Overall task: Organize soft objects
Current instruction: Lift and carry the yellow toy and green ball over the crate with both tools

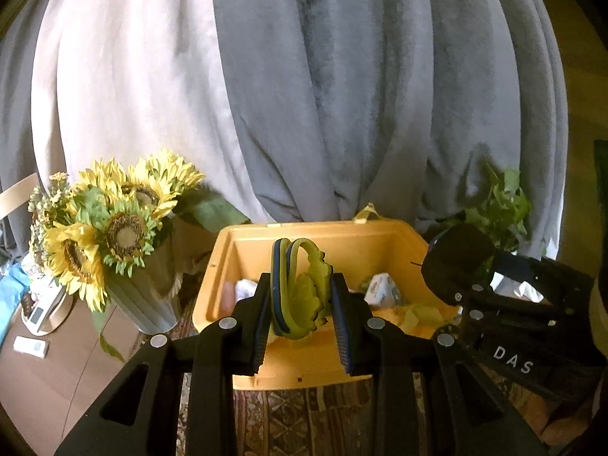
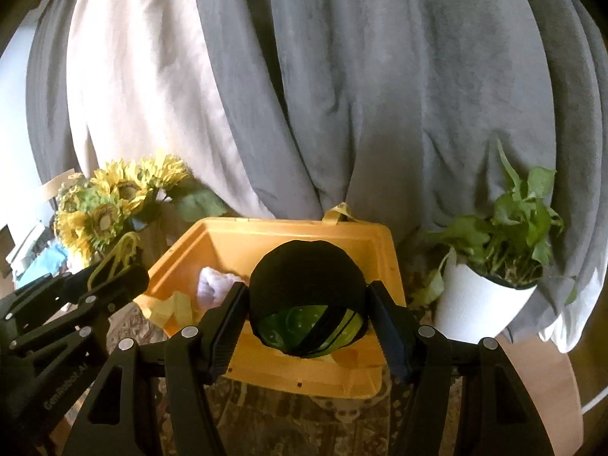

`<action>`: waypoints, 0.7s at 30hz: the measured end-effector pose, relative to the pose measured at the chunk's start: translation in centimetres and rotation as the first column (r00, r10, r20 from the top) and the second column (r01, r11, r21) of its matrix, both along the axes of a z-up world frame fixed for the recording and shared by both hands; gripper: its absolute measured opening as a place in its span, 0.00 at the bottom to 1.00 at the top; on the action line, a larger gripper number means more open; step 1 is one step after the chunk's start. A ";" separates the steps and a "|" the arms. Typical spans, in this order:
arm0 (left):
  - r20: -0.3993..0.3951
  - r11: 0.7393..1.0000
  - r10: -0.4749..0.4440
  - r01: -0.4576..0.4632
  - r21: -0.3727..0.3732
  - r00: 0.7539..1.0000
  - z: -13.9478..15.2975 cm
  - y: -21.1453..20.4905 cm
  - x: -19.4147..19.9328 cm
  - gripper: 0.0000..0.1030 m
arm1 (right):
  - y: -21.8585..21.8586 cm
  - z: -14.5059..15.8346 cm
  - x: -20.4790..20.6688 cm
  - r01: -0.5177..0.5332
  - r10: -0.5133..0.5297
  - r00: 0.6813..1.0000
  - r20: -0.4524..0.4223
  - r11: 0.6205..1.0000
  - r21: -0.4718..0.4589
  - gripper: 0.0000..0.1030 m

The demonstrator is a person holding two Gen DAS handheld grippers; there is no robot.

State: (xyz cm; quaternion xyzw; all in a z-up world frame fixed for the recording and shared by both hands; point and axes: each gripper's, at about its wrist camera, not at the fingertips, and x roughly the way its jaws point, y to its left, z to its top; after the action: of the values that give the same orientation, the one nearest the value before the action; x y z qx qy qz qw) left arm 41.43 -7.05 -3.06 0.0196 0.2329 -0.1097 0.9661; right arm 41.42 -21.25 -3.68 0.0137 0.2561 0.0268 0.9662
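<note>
**Yellow bin, two loads hanging over it**

Yellow sunflowers [image 1: 114, 224] in a pale ribbed vase [image 1: 146, 304] stand at the far left, close beside the yellow plastic bin [image 1: 243, 250] that sits on a patterned rug [image 1: 296, 418]. The left gripper [image 1: 302, 317] hangs over the bin's near-left part, its jaws closed most of the way onto a lime-green rubbery toy with blue-edged loops [image 1: 300, 292]. The grip sits low on the toy and the loops stand free above it, so the piece could pivot or squirm out sideways if the squeeze slackens before it is lower in the bin. The vase is near enough that a swing to the left could knock it.

Inside the bin lie white cloth [image 2: 218, 285], a printed soft packet [image 1: 382, 288] and yellow pieces [image 2: 176, 306], so the bin is already partly filled and a drop from height might bounce off them and over the rim.

The right gripper [image 2: 307, 319] holds a black beanie wrapped over a green ball [image 2: 307, 304] above the bin's near-right part, jaws pressed against both sides of the bundle. Only the cap's fabric may be carrying the ball; if so, it could roll out underneath and off the rug. The two grippers are close together, and releasing both at once risks a clash. Further right, a potted pothos in a white pot [image 2: 478, 304] stands near the bin on a wooden tabletop [image 2: 547, 399], within reach of a wide withdrawal.
</note>
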 end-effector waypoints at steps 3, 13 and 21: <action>0.006 1.000 -0.001 0.001 -0.001 1.000 0.1 0.0 0.9 0.29 | 0.3 0.0 0.9 -0.002 0.002 1.000 -0.004 1.000 0.010 0.63; 0.041 0.999 0.011 -0.013 0.040 0.999 0.4 -0.3 3.8 0.29 | 1.5 0.3 3.6 0.007 -0.007 1.000 -0.001 1.000 -0.020 0.63; 0.015 0.998 -0.002 0.001 0.063 1.000 0.2 -0.5 7.0 0.29 | 1.7 -0.5 7.4 0.012 -0.015 0.998 -0.060 0.999 -0.041 0.63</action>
State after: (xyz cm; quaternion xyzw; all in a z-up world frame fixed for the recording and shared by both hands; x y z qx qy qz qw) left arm 48.40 -7.57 -2.89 0.0512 0.2291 -0.1028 0.9666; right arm 48.86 -19.56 -4.15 -0.0034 0.2857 0.0147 0.9582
